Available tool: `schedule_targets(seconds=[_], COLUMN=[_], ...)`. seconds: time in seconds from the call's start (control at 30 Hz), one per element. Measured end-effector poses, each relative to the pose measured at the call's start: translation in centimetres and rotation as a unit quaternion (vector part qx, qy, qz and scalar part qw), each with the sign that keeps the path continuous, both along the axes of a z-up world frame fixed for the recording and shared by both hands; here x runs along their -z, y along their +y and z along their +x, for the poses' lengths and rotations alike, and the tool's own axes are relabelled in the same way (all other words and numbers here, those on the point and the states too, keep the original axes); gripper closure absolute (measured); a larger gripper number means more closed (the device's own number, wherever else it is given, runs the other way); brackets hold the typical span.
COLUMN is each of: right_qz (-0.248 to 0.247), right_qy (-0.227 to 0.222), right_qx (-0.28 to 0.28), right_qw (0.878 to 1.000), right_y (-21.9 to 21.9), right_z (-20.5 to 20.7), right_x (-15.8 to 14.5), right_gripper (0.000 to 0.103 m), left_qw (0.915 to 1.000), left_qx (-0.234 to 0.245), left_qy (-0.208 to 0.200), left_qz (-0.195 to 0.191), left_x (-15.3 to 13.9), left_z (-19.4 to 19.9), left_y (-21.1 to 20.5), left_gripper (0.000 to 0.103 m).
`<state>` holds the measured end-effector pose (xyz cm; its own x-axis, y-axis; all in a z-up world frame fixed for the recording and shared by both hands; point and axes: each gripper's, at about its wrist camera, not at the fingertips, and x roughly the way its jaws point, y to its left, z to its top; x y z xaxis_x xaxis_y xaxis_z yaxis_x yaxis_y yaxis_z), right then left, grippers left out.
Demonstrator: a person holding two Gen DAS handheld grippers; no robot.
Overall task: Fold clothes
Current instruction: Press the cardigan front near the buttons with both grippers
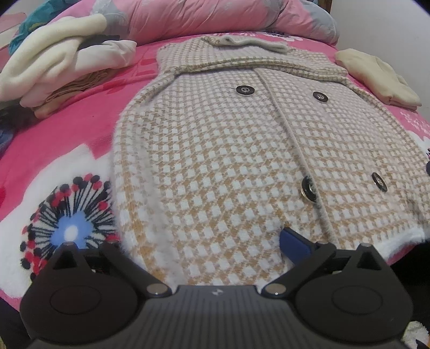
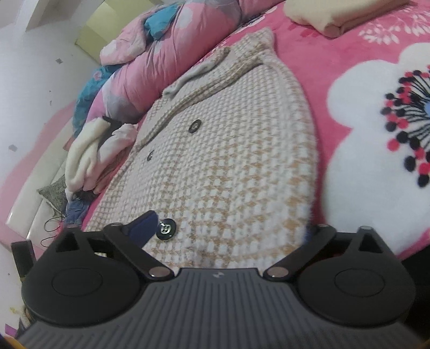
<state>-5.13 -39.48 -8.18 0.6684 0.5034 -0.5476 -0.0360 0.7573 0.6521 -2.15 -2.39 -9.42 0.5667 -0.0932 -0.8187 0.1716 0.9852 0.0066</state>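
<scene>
1. You hold 2 grippers over a coat [image 1: 215, 150] that lies flat, front up, on a pink blanket [image 1: 67, 139] covering a bed.
2. The coat is fuzzy, checked in tan and white, with 4 dark round buttons [image 1: 243, 90] and its collar at 12 o'clock in the left wrist view.
3. Your left gripper [image 1: 199, 241] sits at 6 o'clock by the coat's hem, jaws spread wide. Only 1 blue fingertip [image 1: 293, 241] shows, resting on the cloth; the other is hidden.
4. Your right gripper [image 2: 228, 228] is also at the hem, jaws spread wide. Its blue fingertip [image 2: 142, 225] lies just beside a button [image 2: 165, 229]; the other fingertip is hidden at the coat's edge.
5. Neither gripper is grasping anything that you can see.
6. A pile of pale clothes [image 1: 61, 69] sits at 10 o'clock in the left view, and a folded cream garment [image 1: 376, 77] at 2 o'clock.
7. A pink quilt [image 1: 215, 16] is bunched at 12 o'clock beyond the collar.
</scene>
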Motion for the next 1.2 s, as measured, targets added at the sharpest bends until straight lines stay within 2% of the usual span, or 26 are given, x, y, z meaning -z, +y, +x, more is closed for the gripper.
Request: schedule_targets(seconds=[0.2, 0.5, 0.77, 0.87, 1.0, 1.07, 1.13, 1.17, 1.2], right_qz=[0.025, 0.072, 0.102, 0.096, 0.127, 0.125, 0.097, 0.073, 0.046], right_qy=[0.008, 0.019, 0.051, 0.046, 0.036, 0.031, 0.023, 0.019, 0.015], right_qx=[0.022, 0.015, 0.015, 0.013, 0.027, 0.026, 0.018, 0.014, 0.012], right_qw=[0.999, 0.997, 0.993, 0.994, 0.991, 0.991, 0.995, 0.997, 0.999], right_y=[-0.4, -1.7, -2.5, -2.3, -2.9, -2.9, -2.3, -1.9, -1.5], right_z=[0.0, 0.4, 1.2, 1.1, 0.5, 0.3, 0.2, 0.0, -0.1], right_x=[0.2, 0.9, 1.3, 1.3, 1.9, 1.9, 1.3, 1.0, 0.7], right_gripper=[0.001, 0.001, 0.001, 0.001, 0.001, 0.001, 0.005, 0.011, 0.024], left_qw=[1.0, 0.9998, 0.9991, 0.9989, 0.9979, 0.9971, 0.9964, 0.9961, 0.9957], left_qx=[-0.001, 0.002, 0.002, 0.004, 0.006, 0.004, 0.001, -0.001, -0.003], left_qy=[-0.002, -0.003, -0.005, -0.006, -0.009, -0.014, -0.02, -0.022, -0.025], left_qz=[-0.005, -0.018, -0.042, -0.047, -0.064, -0.075, -0.082, -0.085, -0.089], left_x=[0.0, 0.1, 0.2, 0.2, 0.2, 0.1, -0.1, -0.2, -0.2], left_z=[0.0, 0.1, 0.0, 0.1, 0.1, 0.0, -0.2, -0.3, -0.4], left_y=[0.2, 0.7, 1.3, 1.4, 2.0, 2.4, 2.9, 3.1, 3.3], left_gripper=[0.001, 0.0, 0.0, 0.0, 0.0, 0.0, 0.006, 0.01, 0.018])
